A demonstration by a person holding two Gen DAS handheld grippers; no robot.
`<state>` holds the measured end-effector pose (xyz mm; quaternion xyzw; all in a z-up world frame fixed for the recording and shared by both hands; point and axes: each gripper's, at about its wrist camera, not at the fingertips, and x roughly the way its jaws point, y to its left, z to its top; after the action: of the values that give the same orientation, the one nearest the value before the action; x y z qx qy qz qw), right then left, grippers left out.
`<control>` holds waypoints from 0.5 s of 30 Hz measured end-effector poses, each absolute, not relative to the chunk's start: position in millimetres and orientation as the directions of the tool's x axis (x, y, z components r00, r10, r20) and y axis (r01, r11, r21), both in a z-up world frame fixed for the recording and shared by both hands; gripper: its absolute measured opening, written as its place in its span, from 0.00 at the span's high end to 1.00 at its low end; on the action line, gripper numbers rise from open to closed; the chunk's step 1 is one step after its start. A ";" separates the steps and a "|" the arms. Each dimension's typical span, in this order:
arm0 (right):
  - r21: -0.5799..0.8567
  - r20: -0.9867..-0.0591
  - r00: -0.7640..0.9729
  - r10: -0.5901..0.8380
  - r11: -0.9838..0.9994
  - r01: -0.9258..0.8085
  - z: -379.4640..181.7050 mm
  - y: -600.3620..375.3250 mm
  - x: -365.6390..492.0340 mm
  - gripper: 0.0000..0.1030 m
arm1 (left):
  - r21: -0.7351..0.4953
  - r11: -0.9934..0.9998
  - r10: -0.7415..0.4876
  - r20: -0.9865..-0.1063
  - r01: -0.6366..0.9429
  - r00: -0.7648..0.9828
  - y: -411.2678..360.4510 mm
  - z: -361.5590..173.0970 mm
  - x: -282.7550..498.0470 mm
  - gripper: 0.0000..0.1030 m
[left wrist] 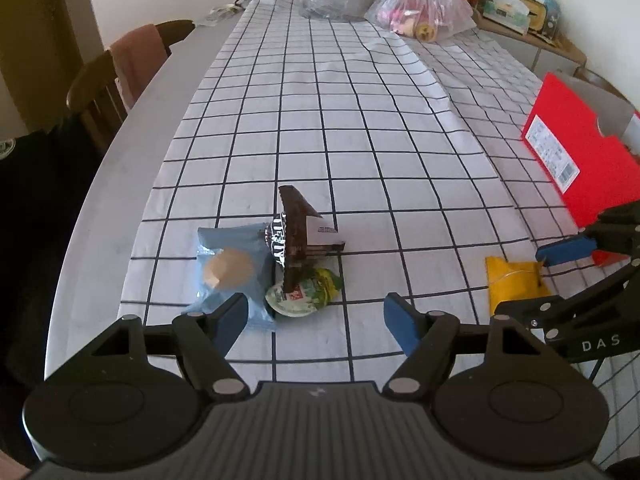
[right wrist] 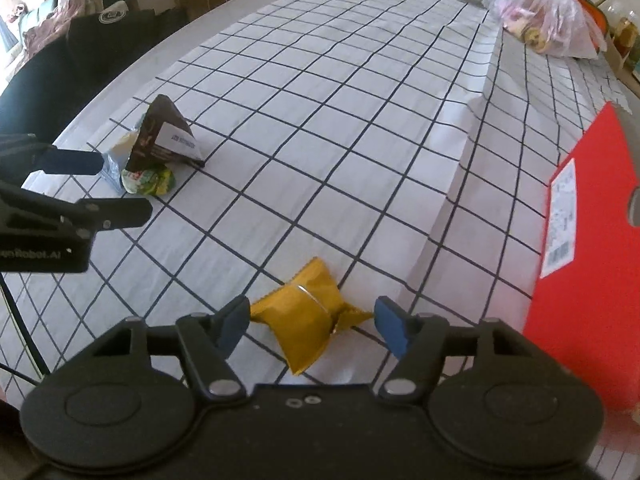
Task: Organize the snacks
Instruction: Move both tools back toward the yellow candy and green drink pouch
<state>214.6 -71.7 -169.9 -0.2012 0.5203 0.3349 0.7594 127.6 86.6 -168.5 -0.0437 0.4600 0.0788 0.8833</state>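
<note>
A small heap of snacks lies on the checked tablecloth: a light blue cookie packet (left wrist: 230, 270), a dark brown packet (left wrist: 298, 236) propped on top, and a green-lidded cup (left wrist: 302, 294). My left gripper (left wrist: 316, 322) is open just in front of the heap, its left finger over the blue packet's corner. A yellow packet (right wrist: 308, 314) lies between the fingers of my open right gripper (right wrist: 312, 324); it also shows in the left wrist view (left wrist: 514, 280). The heap shows at the left of the right wrist view (right wrist: 160, 148).
A red cardboard box (right wrist: 588, 256) stands at the right, close to my right gripper. Plastic bags (left wrist: 424, 8) sit at the far end of the table. Wooden chairs (left wrist: 116, 76) stand along the left edge.
</note>
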 end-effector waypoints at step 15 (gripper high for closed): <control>0.076 -0.925 0.216 0.313 0.708 -0.702 -171.1 -72.7 216.9 0.43 | 0.027 1.000 0.026 -0.849 -0.004 0.528 73.9 -180.7 145.9 0.37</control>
<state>216.9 -72.7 -171.1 -0.1835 0.5289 0.3348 0.7579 145.9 73.9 -180.7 0.0110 0.4859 0.0085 0.8739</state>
